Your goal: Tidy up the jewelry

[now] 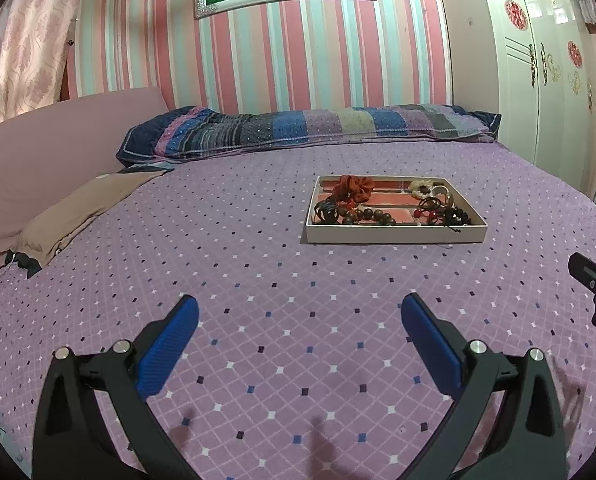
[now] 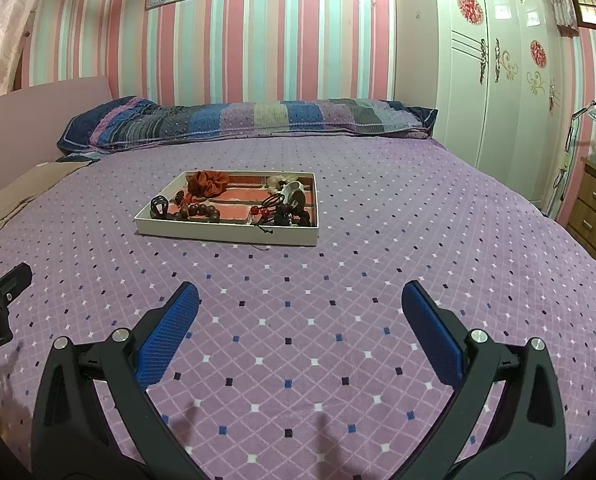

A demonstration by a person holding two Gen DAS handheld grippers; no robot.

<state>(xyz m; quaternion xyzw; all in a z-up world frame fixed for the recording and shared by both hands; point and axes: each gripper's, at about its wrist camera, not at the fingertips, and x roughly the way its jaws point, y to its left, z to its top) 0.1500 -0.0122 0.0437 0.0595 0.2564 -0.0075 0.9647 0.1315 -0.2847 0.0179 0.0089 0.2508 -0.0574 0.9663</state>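
Two grippers hover low over a purple patterned bed [image 1: 257,220], side by side, both with jaws spread wide and nothing between them. The left gripper [image 1: 300,320] and right gripper [image 2: 300,308] are each well short of the tray [image 2: 225,234], a shallow white box with a reddish floor lying flat on the bedspread ahead.

Inside the tray the jewelry sits in a loose jumble: a rust-red scrunchie [image 2: 207,184] at the back, a string of dark wooden beads [image 2: 199,211] along the front left, a black claw clip [image 2: 159,206] at the left end, and a tangle of black cords [image 2: 285,212] with red beads at the right.

Likely trouble from here: the cords look knotted together, so lifting one piece could drag its neighbours out with it. A thin black strand hangs over the front wall and could snag. The bed is soft, so pressing down on the tray may tip it or spill it. The light tray could also slide if one gripper pulls without the other steadying it.
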